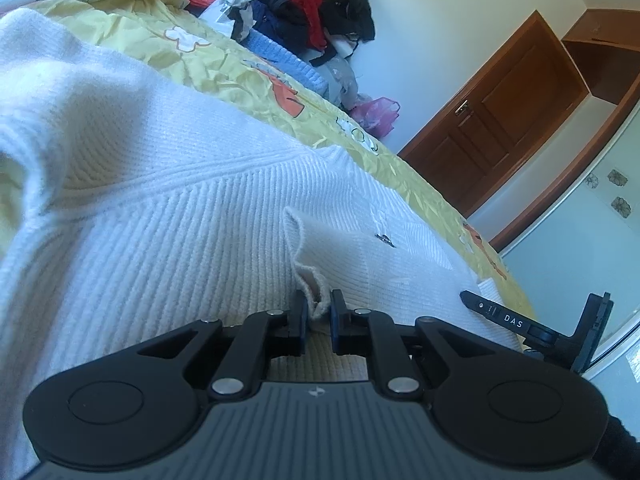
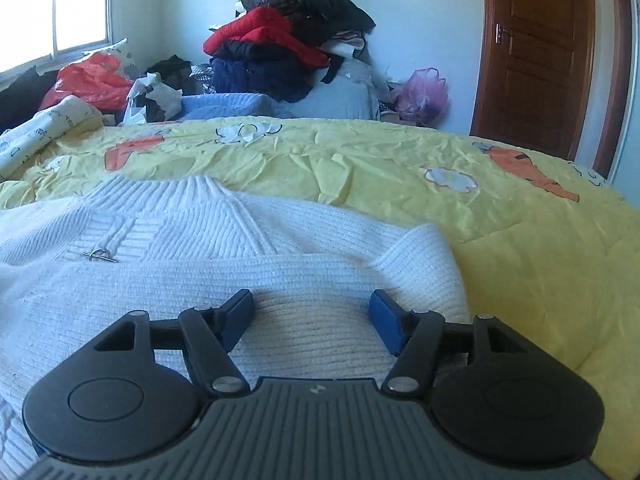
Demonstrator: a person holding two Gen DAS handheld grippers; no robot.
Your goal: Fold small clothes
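bare yellow quilt (image 2: 360, 160) right of white sweater (image 2: 200, 280), clothes pile (image 2: 288, 40) blocking far edge

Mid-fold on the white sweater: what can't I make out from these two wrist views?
- Left wrist: the white sweater runs off the left edge; its hem hides under the left gripper.
- Right wrist: the right gripper body covers the near sweater edge.
- Metal clasp: too small to identify.

Your left tool (image 1: 319, 312) hides the sweater (image 1: 168, 220) fold's lower end between its pads. The sweater runs off the left and bottom edges in both views. The small metal piece (image 2: 100, 257) on its front is too small to identify.
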